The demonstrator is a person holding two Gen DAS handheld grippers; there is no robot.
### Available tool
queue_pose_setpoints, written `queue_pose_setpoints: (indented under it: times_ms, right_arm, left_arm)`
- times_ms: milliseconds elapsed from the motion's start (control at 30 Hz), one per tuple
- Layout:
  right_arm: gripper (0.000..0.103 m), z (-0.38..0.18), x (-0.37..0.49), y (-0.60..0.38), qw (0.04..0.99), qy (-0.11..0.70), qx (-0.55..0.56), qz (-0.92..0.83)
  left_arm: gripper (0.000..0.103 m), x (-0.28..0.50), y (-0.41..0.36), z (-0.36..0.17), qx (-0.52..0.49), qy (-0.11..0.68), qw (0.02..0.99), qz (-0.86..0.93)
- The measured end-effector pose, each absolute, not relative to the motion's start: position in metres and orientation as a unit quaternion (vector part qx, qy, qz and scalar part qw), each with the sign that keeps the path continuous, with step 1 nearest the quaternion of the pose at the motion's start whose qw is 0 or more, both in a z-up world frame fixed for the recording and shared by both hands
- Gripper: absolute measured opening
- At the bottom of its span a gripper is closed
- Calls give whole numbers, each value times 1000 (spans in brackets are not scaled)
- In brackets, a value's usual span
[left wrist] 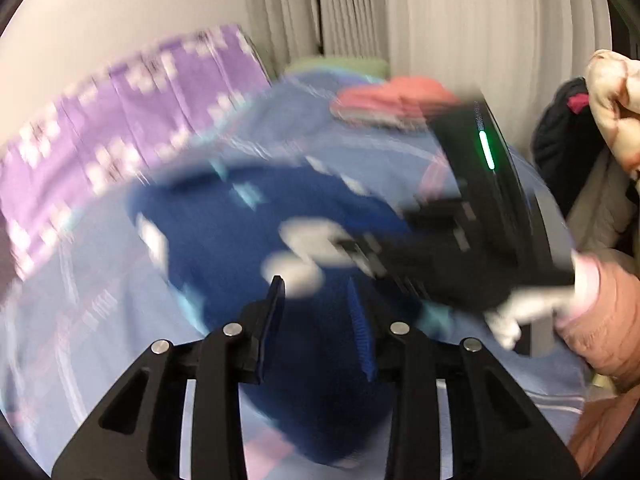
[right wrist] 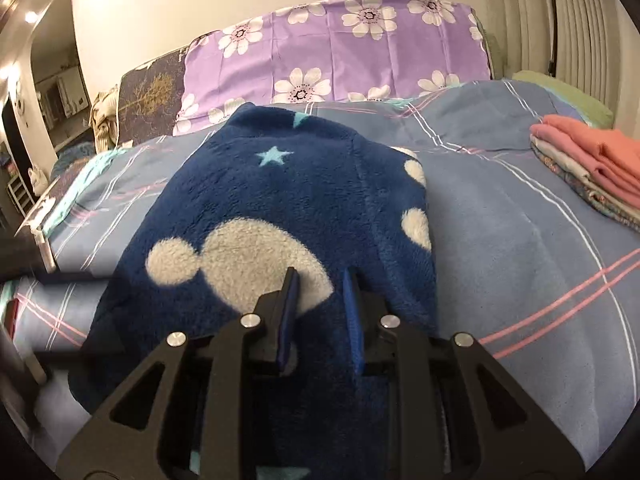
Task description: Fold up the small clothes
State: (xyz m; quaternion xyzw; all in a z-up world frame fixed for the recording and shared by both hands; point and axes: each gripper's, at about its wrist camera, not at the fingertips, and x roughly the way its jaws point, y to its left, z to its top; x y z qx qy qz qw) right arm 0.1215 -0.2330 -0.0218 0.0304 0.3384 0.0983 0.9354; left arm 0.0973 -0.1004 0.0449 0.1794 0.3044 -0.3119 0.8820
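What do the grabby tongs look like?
Both tongs, left and right, are black frames with triangle cut-outs, silver round bolts and blue ribbed pads. The right one's black body shows a green light strip. The person wears a puffy pink sleeve.

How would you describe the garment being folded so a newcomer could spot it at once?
Start at the bed's blue plaid sheet, below the purple flowered pillow. In the middle of it, right ahead of the right gripper, lies the navy fleece garment. Unlike the pink folded stack to the right, it is fuzzy, with white blobs and a pale star.
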Motion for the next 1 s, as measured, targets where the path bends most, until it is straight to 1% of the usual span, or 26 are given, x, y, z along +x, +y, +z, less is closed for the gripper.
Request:
queue_pose_setpoints:
  times_ms: [33, 133, 233, 267, 300, 333, 367, 433, 500, 700, 800, 833, 900, 1000]
  right_arm:
    - [22, -23, 123, -232, 937, 336, 24, 99]
    - [22, -24, 122, -239, 934, 338, 44, 108]
    - [22, -26, 120, -243, 934, 336, 49, 114]
    - [22, -26, 121, -243, 933, 337, 48, 114]
    - [22, -26, 120, -242, 933, 337, 47, 114]
    - [22, -26, 120, -242, 933, 337, 47, 116]
    - [22, -26, 122, -242, 932, 338, 52, 122]
    - [22, -27, 124, -242, 931, 341, 52, 118]
    - [22, -27, 125, -244, 930, 342, 58, 124]
    - [22, -21, 126, -243, 925, 352, 55, 131]
    - [26, -1, 126, -245, 918, 368, 72, 134]
    - [30, 9, 127, -244, 919, 364, 70, 138]
    - [32, 33, 132, -233, 928, 339, 39, 149]
    - [33, 53, 153, -219, 933, 325, 14, 151]
  left_arm:
    - [34, 111, -97, 56, 179, 293, 889, -303]
    - [34, 157, -94, 66, 170, 286, 901, -276]
    - [34, 226, -98, 50, 135, 320, 902, -255]
    - [34, 253, -101, 31, 130, 348, 896, -245]
    - [35, 281, -107, 0, 143, 389, 882, -224]
    - [35, 290, -109, -18, 150, 402, 876, -220]
    - [32, 297, -111, -36, 137, 392, 880, -233]
    - [32, 302, -109, -34, 109, 402, 879, -234]
    - [32, 296, -113, -31, 142, 396, 877, -231]
    - [32, 290, -108, -21, 128, 377, 888, -230]
    - [33, 277, -105, -4, 133, 358, 895, -229]
    - [33, 276, -106, 5, 131, 347, 899, -234]
    - [33, 276, -105, 33, 120, 315, 911, -236]
    - [33, 290, -105, 51, 139, 298, 921, -209]
